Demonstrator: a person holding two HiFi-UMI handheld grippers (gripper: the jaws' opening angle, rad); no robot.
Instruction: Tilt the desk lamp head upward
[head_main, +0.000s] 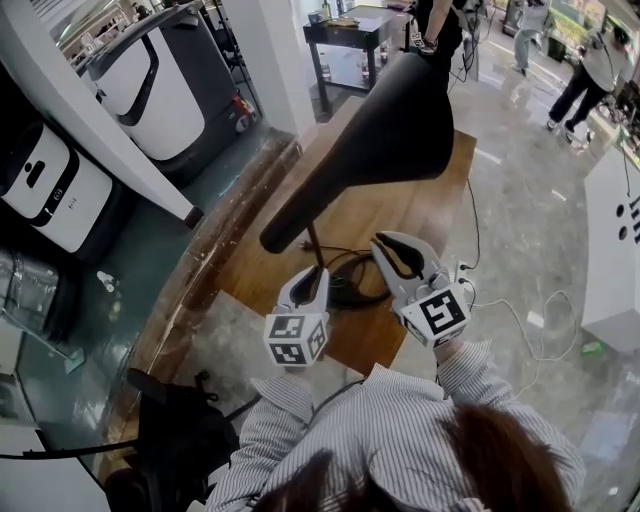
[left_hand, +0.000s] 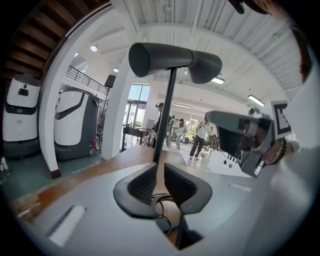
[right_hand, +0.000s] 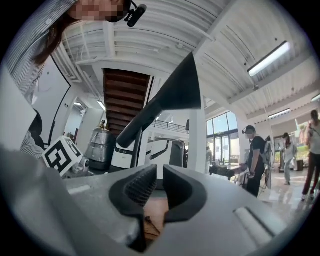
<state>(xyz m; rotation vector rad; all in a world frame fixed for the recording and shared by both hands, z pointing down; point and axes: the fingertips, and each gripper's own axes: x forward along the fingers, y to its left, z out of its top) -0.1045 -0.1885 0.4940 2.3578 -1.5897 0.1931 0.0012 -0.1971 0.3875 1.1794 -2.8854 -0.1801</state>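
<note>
White service robots (head_main: 150, 90): seen well left of the lamp stem (head_main: 313, 240), off the table (head_main: 400, 215), on the grey floor.
Left gripper (head_main: 315, 272): held just left of the lamp stem, low down, with its tip brought close to the stem; whether it touches cannot be told.
Left fingers (left_hand: 142, 185): set narrowly apart; wood and a loop of cable are seen through the gap, and nothing is pressed between them.
Lamp stem: a thin black rod, stood on the wooden table and leaned slightly.
Desk lamp head (head_main: 400, 120): a black cone with a long cylindrical neck, carried atop the lamp stem; the wide mouth is turned to the right of the stem, the neck end to its left.
Black cable (head_main: 345, 262): looped on the table at the foot of the lamp stem, just to its right.
Right gripper (head_main: 385, 245): held right of the lamp stem, below the cone and apart from it.
Right fingers (right_hand: 182, 187): set narrowly apart, with nothing between them; table wood is seen through the gap.
People (head_main: 590, 70): stood far right of the lamp stem.
</note>
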